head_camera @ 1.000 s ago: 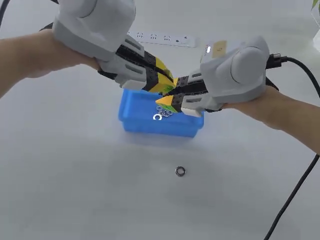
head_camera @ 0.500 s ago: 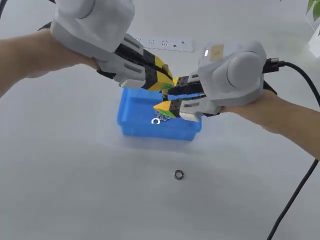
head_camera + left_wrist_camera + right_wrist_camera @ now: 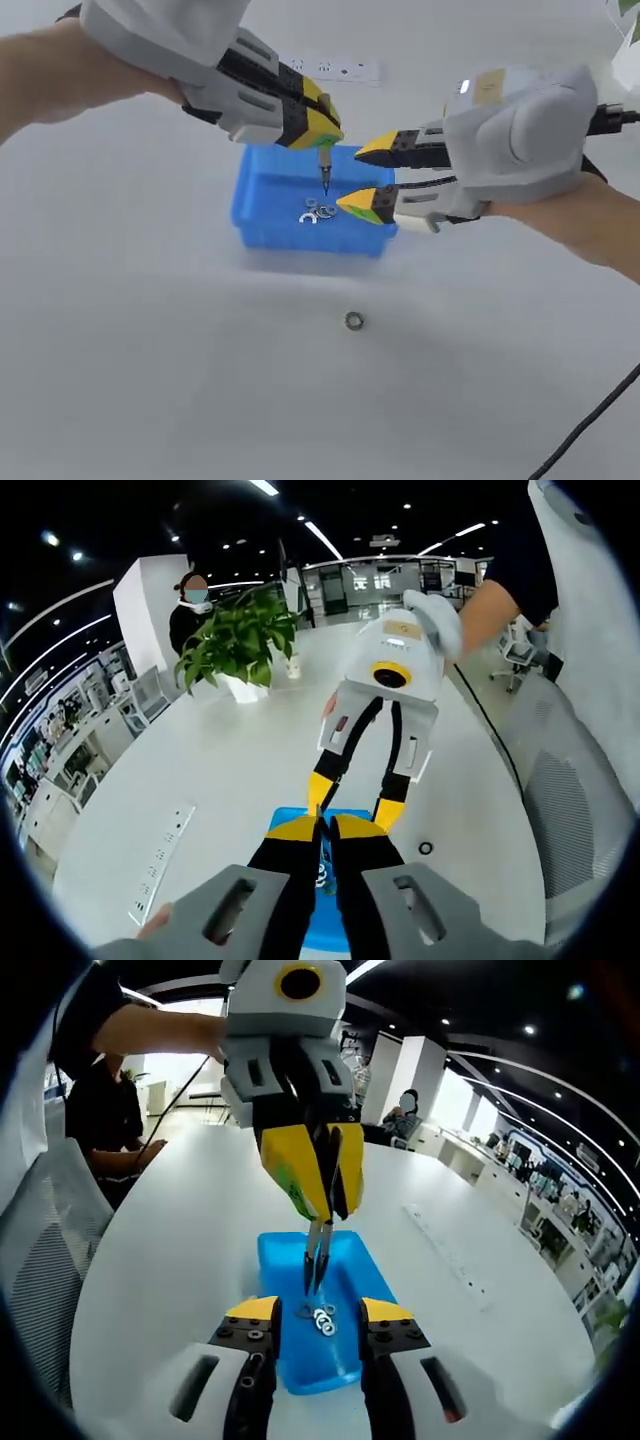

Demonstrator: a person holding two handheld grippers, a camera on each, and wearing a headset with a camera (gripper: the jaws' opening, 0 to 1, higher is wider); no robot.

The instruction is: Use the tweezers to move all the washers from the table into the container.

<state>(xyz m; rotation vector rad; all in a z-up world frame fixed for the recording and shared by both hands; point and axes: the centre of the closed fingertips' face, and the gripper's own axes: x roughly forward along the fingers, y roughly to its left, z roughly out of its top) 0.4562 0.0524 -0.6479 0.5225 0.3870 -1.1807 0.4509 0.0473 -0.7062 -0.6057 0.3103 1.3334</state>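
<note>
The left claw (image 3: 320, 128) is clenched on the tweezers (image 3: 325, 172), which hang straight down from between its yellow tips. The tweezer points sit just above a small heap of washers (image 3: 318, 212) lying in the blue container (image 3: 285, 238), directly under this claw. I cannot tell whether the points touch a washer or hold one.

The right claw (image 3: 358, 177) is released, its two jaws standing well apart with nothing between them. It hovers over the container's edge, just beside the tweezers, with its tips turned toward the left claw. In the right gripper view the washers lie just ahead of its spread jaws, and the tweezers hang over them.

One loose washer (image 3: 353, 321) rests on the white table (image 3: 150, 350). It is outside the container on the person's side, apart from both claws.
</note>
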